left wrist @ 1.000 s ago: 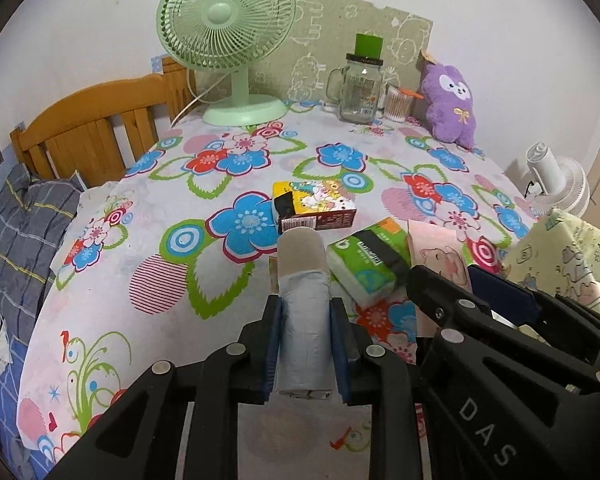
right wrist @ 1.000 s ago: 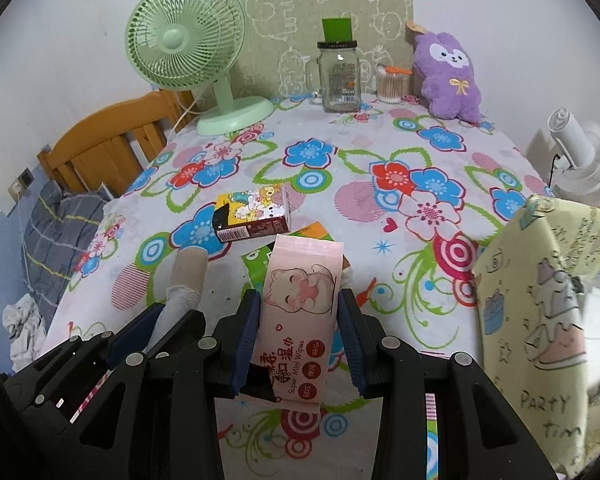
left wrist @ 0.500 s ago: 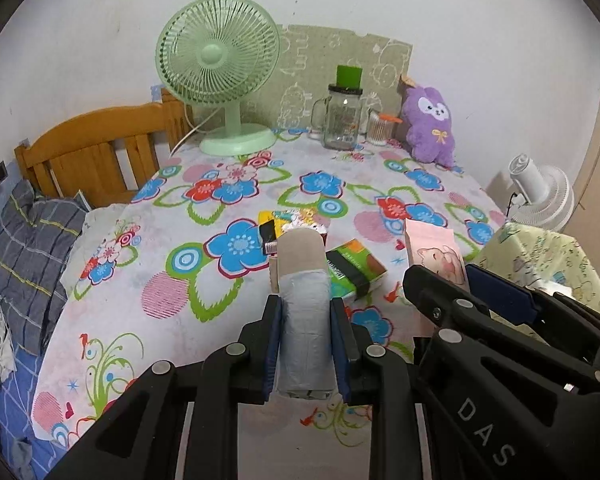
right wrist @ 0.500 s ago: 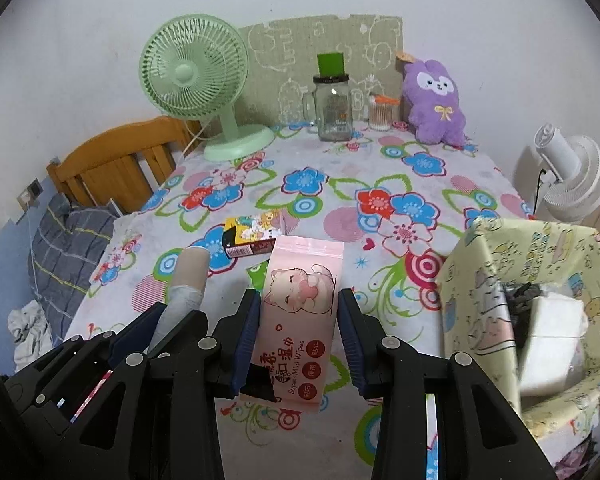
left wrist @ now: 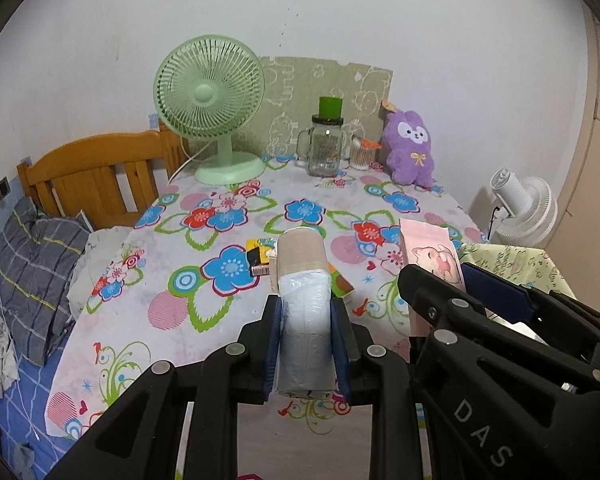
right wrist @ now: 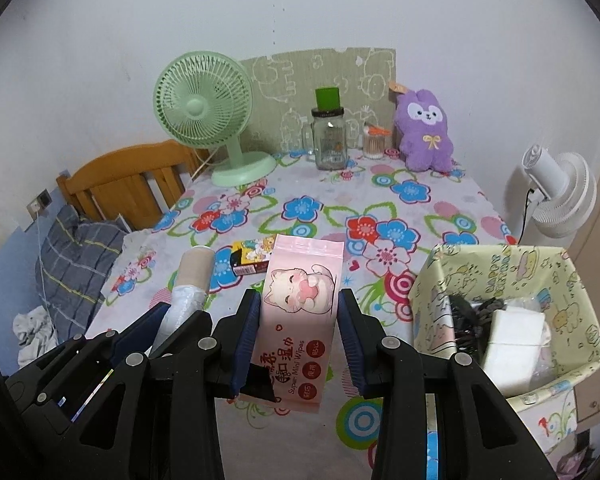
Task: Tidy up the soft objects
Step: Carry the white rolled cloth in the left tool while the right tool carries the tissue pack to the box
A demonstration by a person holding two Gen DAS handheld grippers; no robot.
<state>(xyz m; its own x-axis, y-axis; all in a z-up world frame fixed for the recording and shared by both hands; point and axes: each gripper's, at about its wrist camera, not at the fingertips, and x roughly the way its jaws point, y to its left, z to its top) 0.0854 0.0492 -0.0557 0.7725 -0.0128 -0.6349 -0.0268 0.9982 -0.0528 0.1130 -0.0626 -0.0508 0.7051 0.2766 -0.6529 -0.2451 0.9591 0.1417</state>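
The pink soft pack of wet wipes with a cartoon cat on it (right wrist: 300,312) is up in the air over the flowery tablecloth (right wrist: 300,208); the right gripper (right wrist: 298,336) holds it, with one blue pad pressed on each side of the pack. Next to it, the grey roll of plastic bags on a brown cardboard tube (left wrist: 304,320) is also in the air; the left gripper (left wrist: 305,350) has its jaws squeezed tight on the roll (the brown end of the tube sticks out past the fingers).

I think this is the carrying step: both soft things are picked up and not yet put away. The pale yellow paper basket with little drawings (right wrist: 452,276) stands at the right edge of the table, near the pack, and it already has a white block and a dark thing in it.

Next, each one needs to go over the basket's open top, then the jaws should let go; the roll is on the far side, so it has further to go. A small yellow and black box (right wrist: 250,258) is left lying on the cloth.
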